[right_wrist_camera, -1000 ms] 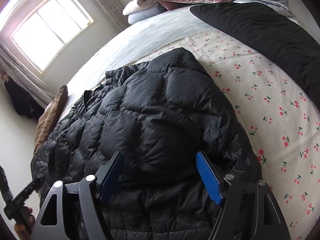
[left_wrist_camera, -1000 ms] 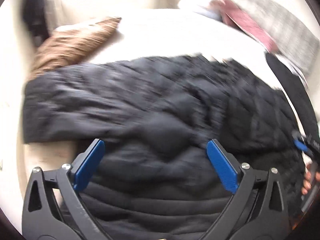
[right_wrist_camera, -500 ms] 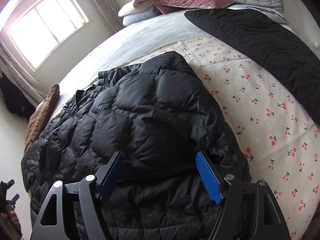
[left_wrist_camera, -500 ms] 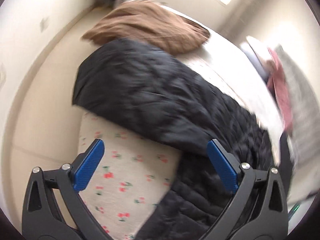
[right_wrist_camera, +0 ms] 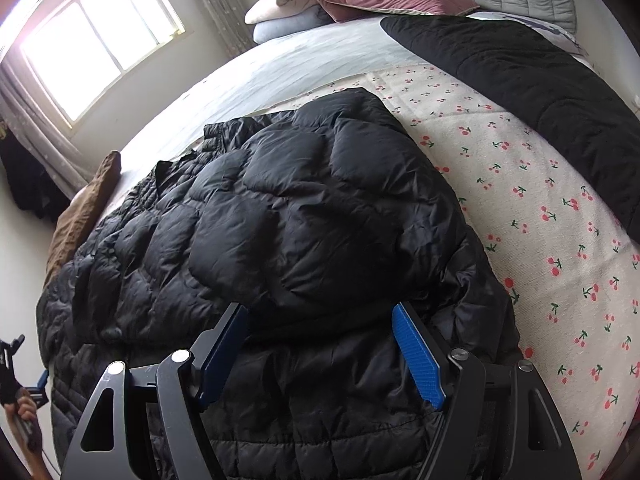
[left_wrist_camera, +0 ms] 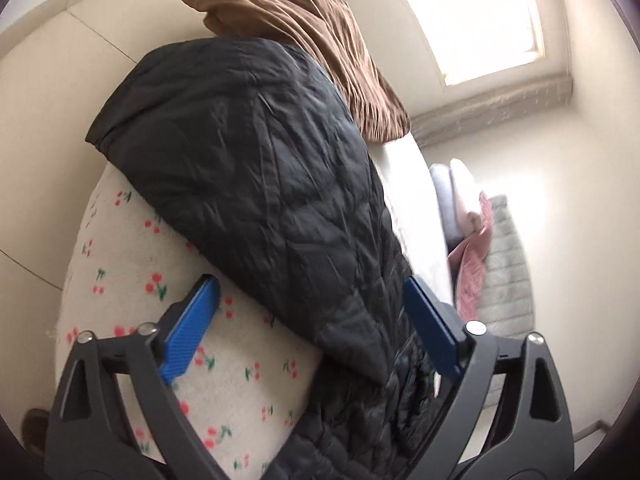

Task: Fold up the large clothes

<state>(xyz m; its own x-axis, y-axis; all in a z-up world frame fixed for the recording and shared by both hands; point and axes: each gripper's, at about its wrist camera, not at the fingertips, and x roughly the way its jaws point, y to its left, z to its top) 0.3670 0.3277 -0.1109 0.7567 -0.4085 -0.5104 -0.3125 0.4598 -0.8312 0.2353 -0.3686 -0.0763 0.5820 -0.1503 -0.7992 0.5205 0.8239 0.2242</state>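
- Left wrist view: your left gripper [left_wrist_camera: 308, 320] hangs over the bed edge, jaws wide but just narrowing, its pads touching nothing; a fold of the black puffer jacket [left_wrist_camera: 260, 168] and the cherry-print sheet [left_wrist_camera: 132, 280] lie between them
- Right wrist view: your right gripper [right_wrist_camera: 320, 352] sits low over that jacket [right_wrist_camera: 280, 220], jaws well apart (whether the pads press the fabric I cannot tell)
- Beyond the jacket a brown garment [left_wrist_camera: 320, 48] lies on the bed, towards the window [right_wrist_camera: 100, 48]
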